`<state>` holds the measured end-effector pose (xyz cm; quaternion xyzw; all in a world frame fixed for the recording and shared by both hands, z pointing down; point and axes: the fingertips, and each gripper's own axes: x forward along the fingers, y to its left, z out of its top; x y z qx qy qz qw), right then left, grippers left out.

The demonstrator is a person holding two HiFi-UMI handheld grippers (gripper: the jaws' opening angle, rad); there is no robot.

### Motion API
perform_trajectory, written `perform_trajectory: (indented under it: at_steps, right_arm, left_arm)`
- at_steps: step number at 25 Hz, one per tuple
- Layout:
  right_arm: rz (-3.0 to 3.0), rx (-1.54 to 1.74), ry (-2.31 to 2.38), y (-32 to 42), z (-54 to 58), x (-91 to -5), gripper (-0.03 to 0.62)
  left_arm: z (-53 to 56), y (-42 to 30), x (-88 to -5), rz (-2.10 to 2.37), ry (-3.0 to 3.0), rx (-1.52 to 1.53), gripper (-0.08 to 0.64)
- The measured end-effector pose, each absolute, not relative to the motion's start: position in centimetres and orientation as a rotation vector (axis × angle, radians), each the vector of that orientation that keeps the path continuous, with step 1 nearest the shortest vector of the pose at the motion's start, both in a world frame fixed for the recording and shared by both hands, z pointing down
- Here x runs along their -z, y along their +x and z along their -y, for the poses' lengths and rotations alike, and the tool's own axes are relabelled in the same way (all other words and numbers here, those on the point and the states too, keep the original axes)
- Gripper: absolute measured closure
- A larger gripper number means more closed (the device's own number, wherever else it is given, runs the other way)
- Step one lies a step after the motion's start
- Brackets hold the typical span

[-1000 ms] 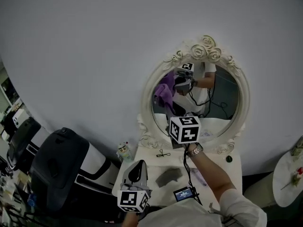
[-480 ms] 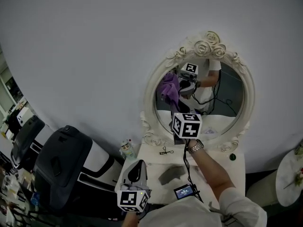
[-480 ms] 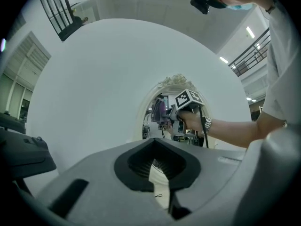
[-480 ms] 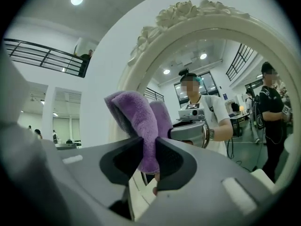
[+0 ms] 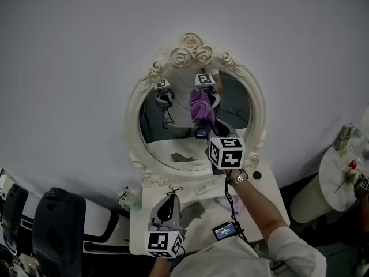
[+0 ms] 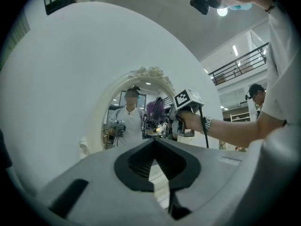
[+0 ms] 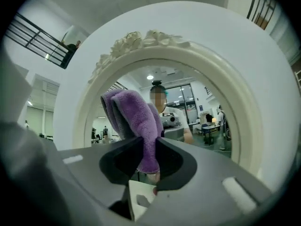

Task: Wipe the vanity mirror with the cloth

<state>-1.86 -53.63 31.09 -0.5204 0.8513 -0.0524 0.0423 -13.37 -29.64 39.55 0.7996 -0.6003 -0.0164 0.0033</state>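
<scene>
The round vanity mirror [image 5: 134, 126], framed in white with carved roses at its top, is seen at the far side of a white worktop [image 5: 141, 229]. The right gripper [image 7: 149, 144] is raised before the glass, right of its centre, and is clamped on the purple cloth [image 7: 134, 119], which is held up at the glass; contact cannot be confirmed. The left gripper [image 6: 154, 142] is held low at the worktop's near left, its jaws pressed together on nothing.
</scene>
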Motion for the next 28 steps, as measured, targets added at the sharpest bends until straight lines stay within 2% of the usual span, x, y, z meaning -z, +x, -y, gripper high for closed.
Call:
perform_trajectory:
  at_steps: [8, 14, 19, 28]
  right_arm:
    - [-2.407, 0.173, -1.905, 9.1, 55.1, -32.2, 0.504]
    - [-2.258, 0.226, -2.033, 13.8, 55.1, -32.8, 0.505]
    - [-2.277, 0.172, -1.892, 10.8, 53.2, -33.0, 0.505]
    - [-2.585, 0.058, -1.555, -3.6, 49.6, -34.0, 0.505]
  left_arm:
    - [31.5, -8.4, -40.2, 1.687, 2.617, 0.054, 0.561]
    - [31.6, -8.0, -40.6, 1.674, 2.604, 0.058, 0.561]
    - [30.9, -9.0, -40.8, 1.723, 2.569, 0.056, 0.561]
    - [27.9, -13.7, -41.0, 1.921, 2.428, 0.065, 0.561]
